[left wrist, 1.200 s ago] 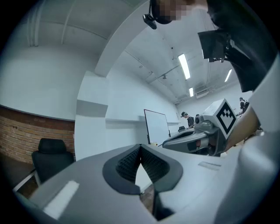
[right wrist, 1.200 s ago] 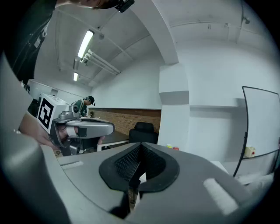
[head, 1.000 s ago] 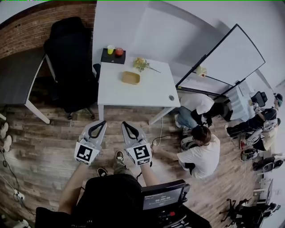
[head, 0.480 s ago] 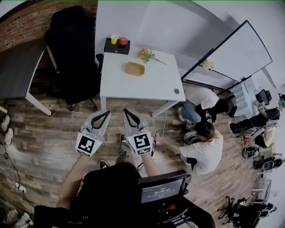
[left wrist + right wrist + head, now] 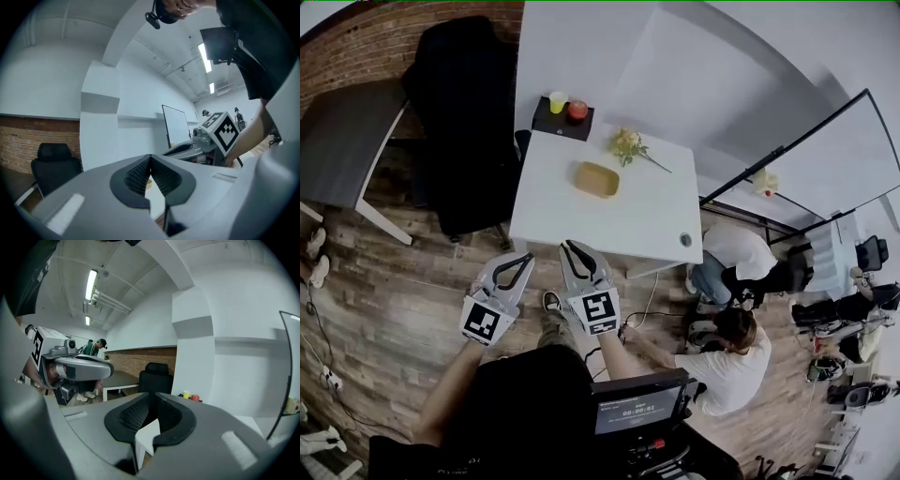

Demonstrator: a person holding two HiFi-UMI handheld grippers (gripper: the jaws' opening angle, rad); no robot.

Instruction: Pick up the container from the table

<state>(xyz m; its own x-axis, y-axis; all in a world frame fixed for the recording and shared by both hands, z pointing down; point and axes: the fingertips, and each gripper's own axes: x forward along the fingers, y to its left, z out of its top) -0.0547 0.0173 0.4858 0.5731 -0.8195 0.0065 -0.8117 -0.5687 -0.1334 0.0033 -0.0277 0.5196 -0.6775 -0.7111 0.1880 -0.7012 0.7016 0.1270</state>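
Note:
The container (image 5: 596, 178) is a shallow tan bowl in the middle of the white table (image 5: 553, 206). Both grippers are held side by side over the wooden floor, just short of the table's near edge and well apart from the container. My left gripper (image 5: 528, 254) (image 5: 150, 158) is shut, pads meeting at the tip, with nothing in it. My right gripper (image 5: 567, 246) (image 5: 151, 400) shows a narrow gap; its jaws have just been opening, with nothing between them. The table's near corner (image 5: 149, 434) shows below the right jaws.
A flower sprig (image 5: 628, 145) lies behind the container. A black tray (image 5: 551, 120) with a yellow cup (image 5: 557, 101) and a red object (image 5: 577, 110) sits at the table's back. A black office chair (image 5: 459, 122) and a dark desk (image 5: 347, 141) stand left. A whiteboard (image 5: 825, 159) and seated people (image 5: 736, 352) are right.
The table has come closer in the head view, and both grippers have moved forward toward its near edge. The container has not moved on the table.

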